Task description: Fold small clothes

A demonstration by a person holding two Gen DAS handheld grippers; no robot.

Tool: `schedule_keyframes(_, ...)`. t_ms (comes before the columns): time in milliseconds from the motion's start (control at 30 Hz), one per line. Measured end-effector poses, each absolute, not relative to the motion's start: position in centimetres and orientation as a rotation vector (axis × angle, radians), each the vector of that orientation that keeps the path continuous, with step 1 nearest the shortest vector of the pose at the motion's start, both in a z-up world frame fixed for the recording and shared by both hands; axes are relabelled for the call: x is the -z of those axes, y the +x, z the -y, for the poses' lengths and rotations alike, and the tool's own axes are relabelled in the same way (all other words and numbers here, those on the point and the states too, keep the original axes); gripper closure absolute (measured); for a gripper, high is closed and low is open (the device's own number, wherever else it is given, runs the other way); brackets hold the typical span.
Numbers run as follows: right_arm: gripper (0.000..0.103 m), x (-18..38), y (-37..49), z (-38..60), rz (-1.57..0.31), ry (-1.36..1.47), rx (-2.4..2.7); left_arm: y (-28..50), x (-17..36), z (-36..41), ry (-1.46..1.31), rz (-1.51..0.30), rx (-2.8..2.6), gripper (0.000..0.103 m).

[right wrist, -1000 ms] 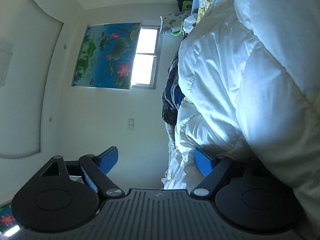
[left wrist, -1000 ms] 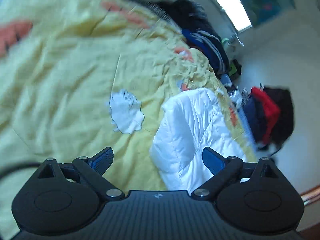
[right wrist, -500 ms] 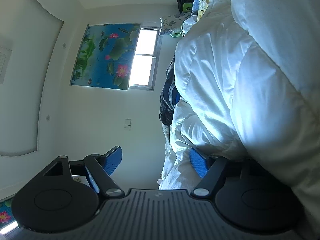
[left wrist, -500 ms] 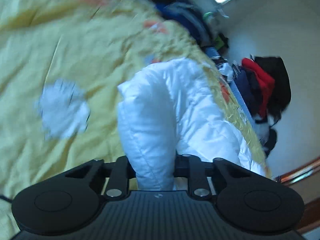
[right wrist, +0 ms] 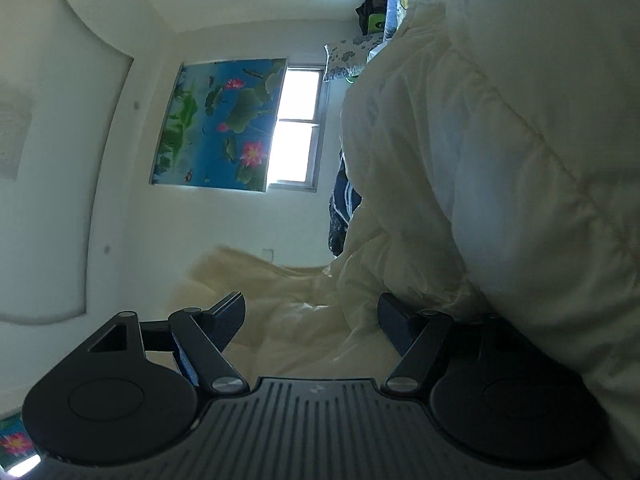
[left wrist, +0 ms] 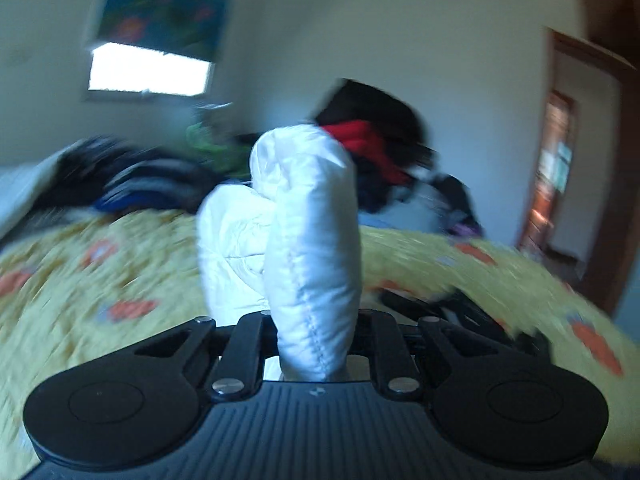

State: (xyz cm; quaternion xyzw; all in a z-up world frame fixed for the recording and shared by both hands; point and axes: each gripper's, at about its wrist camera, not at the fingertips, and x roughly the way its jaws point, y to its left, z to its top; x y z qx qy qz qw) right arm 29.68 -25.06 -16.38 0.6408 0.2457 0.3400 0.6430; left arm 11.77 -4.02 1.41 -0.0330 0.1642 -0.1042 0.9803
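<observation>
Bed: you are working over a bed spread with a yellow patterned cover (left wrist: 120,272); a heap of dark clothes (left wrist: 132,184) lies along its far edge.
Task's thing: the white puffer jacket (left wrist: 312,248) lies on that cover, with one padded end lifted off it. In the right wrist view its quilted bulk (right wrist: 500,160) fills the right side, close to the lens.
Left claw (left wrist: 316,344): you have it clamped on the lifted padded end, likely a sleeve, which stands up out of the pinch.
Right claw (right wrist: 312,320): its fingers stand wide apart; the jacket's fabric lies loose between them and against the right finger (right wrist: 394,326), but nothing is pinched.
Step in hand: by my reading, you are carrying that end over the jacket's body for a fold.
Next move: lay the end flat across the body, then let go; keep the right claw steadying the bulk so the slippery padding does not slide.
</observation>
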Motion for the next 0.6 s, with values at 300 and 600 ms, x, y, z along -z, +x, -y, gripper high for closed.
schedule_keyframes(300, 0.000, 17.4, 29.5, 27.0, -0.520, 1.808, -0.790, 11.7, 0.7, 8.7, 0.096, -0.384, 0.380, 0.089)
schedule_keyframes(600, 0.000, 11.9, 27.5, 32.2, -0.460, 1.753, -0.760, 11.5, 1.2, 10.0, 0.162, -0.406, 0.420, 0.088)
